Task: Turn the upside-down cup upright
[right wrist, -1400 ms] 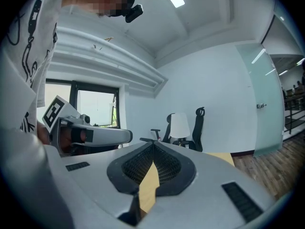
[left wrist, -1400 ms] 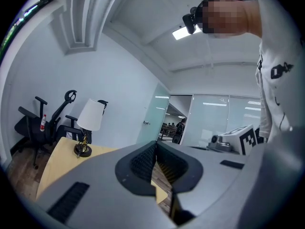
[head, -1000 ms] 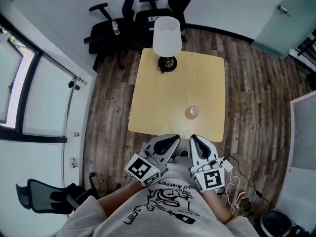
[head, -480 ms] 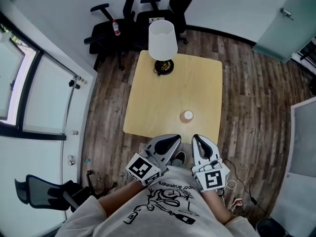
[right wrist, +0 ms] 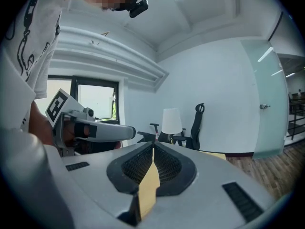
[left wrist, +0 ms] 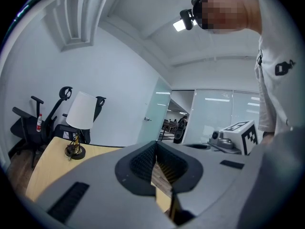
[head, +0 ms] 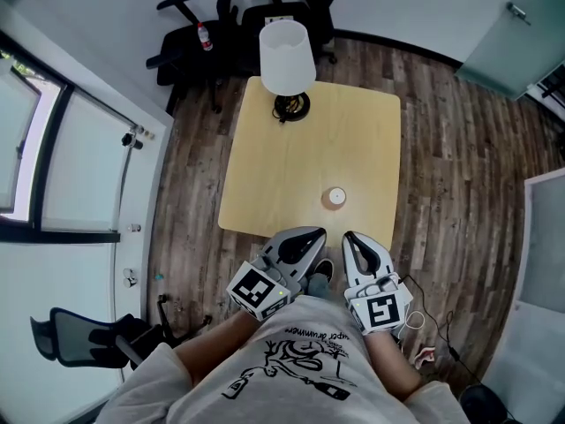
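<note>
A small pale cup (head: pixel 335 197) stands bottom-up near the near right part of the square light-wood table (head: pixel 282 184). My left gripper (head: pixel 313 234) and right gripper (head: pixel 350 238) are held side by side just short of the table's near edge, both shut with nothing between the jaws. The cup lies a short way beyond them, untouched. In the left gripper view the jaws (left wrist: pixel 156 144) meet over the table; in the right gripper view the jaws (right wrist: pixel 153 147) meet too. The cup is hidden in both gripper views.
A white-shaded lamp (head: pixel 286 47) on a dark round base stands at the table's far left corner. Black office chairs (head: pixel 190 38) stand behind the table. Wood-plank floor surrounds the table, with a window wall on the left and cables by my right foot (head: pixel 424 343).
Both grippers have drifted forward toward the table's near edge; the table and cup now sit slightly closer to them. Jaws stayed shut.
</note>
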Demonstrator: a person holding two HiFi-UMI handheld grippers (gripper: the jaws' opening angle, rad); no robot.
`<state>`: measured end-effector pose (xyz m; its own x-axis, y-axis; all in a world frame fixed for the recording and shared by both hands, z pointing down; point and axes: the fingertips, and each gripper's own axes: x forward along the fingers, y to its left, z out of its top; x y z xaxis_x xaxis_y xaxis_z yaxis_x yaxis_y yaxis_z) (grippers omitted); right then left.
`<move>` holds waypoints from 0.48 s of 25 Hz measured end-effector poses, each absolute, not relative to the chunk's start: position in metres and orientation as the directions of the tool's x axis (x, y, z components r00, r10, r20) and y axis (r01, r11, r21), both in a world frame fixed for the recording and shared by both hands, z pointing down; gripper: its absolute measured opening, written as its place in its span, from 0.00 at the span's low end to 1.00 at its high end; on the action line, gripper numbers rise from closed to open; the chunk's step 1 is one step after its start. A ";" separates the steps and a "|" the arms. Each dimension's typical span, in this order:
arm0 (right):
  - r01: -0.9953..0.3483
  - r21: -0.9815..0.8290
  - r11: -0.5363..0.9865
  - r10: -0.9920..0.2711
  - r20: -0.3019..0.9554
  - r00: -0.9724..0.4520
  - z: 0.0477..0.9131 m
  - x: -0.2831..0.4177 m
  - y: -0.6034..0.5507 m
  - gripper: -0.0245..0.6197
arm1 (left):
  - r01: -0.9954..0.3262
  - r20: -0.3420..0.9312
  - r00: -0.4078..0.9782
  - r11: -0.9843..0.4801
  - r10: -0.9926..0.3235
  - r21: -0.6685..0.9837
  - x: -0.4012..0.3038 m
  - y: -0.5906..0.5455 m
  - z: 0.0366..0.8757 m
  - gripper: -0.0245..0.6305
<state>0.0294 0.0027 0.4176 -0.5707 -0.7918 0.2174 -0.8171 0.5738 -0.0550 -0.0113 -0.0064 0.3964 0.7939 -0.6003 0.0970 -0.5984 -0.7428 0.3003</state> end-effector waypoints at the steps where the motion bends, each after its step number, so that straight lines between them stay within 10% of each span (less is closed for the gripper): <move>1: -0.816 -0.056 0.575 -0.789 0.223 -0.572 0.421 0.030 0.001 0.08 | -0.598 0.099 0.794 -0.743 -0.599 0.300 -0.011 -0.008 0.400 0.05; 12: -0.814 -0.047 0.579 -0.769 0.299 -0.565 0.470 0.048 -0.020 0.08 | -0.610 0.150 0.791 -0.743 -0.593 0.277 -0.008 -0.033 0.440 0.05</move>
